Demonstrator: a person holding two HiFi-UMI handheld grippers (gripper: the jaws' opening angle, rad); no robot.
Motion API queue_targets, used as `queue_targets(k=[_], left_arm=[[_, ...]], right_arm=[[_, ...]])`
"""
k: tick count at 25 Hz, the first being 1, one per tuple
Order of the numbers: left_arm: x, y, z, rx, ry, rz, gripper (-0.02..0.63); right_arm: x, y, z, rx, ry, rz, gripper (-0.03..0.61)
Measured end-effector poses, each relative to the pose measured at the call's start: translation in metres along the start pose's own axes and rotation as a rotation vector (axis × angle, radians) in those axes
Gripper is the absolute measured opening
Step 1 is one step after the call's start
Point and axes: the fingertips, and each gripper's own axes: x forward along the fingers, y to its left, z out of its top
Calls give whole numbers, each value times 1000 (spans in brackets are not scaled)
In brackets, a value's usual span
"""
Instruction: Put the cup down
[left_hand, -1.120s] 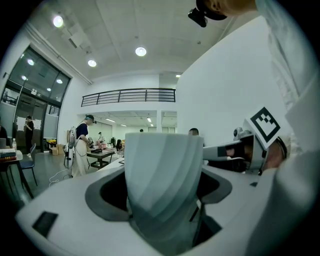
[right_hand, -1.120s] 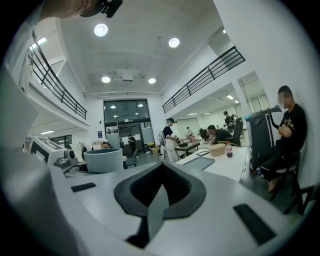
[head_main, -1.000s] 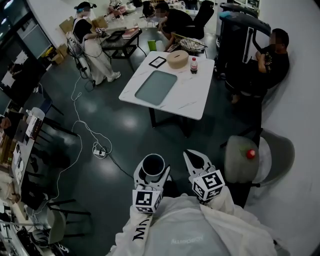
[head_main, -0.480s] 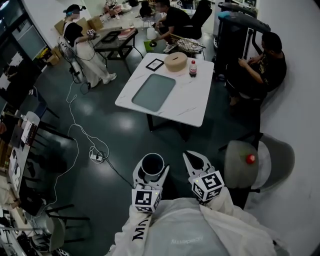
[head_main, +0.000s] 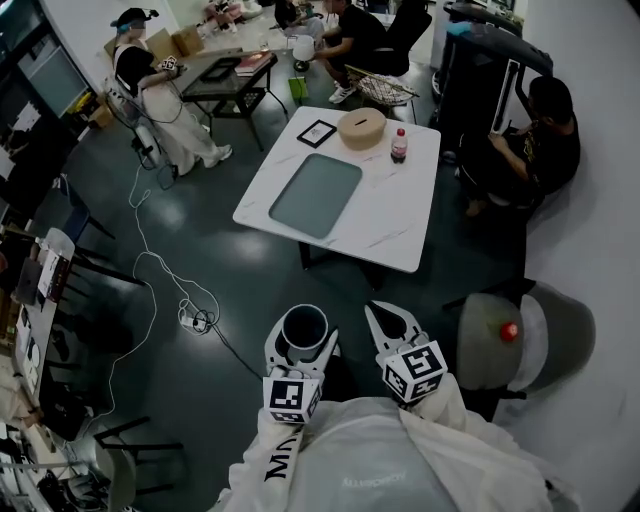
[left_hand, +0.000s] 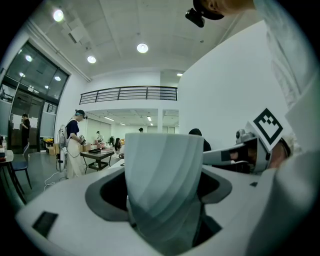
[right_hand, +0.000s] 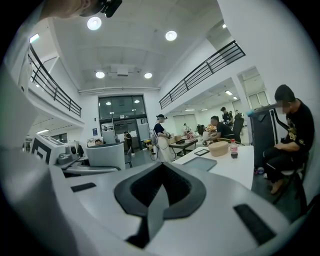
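Note:
A pale grey cup (head_main: 306, 330) with a dark inside is held upright between the jaws of my left gripper (head_main: 304, 322), close to my body and above the dark floor. In the left gripper view the cup (left_hand: 162, 185) fills the space between the jaws, which press on both its sides. My right gripper (head_main: 392, 322) hangs beside it on the right, a little apart. Its jaws (right_hand: 159, 200) meet with nothing between them. The white table (head_main: 390, 215) stands well ahead of both grippers.
The table carries a grey tray (head_main: 316, 195), a round beige box (head_main: 361, 128), a bottle (head_main: 400, 145) and a small black frame (head_main: 317, 132). A person (head_main: 545, 140) sits at its right. A grey chair (head_main: 520, 345) stands right of me. A cable and power strip (head_main: 195, 320) lie on the floor at left.
The table has slid a little lower and to the right in the head view. Both grippers and the cup keep their places in the view.

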Motion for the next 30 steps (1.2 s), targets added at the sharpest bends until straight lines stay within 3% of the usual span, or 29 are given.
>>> queue_targets(k=[14, 30], left_arm=[[64, 91, 12, -36, 5, -1, 393], [153, 184, 33, 4, -24, -104, 393]], right_arm=[[109, -8, 17, -16, 55, 6, 6], [225, -42, 45, 1, 27, -112, 6]])
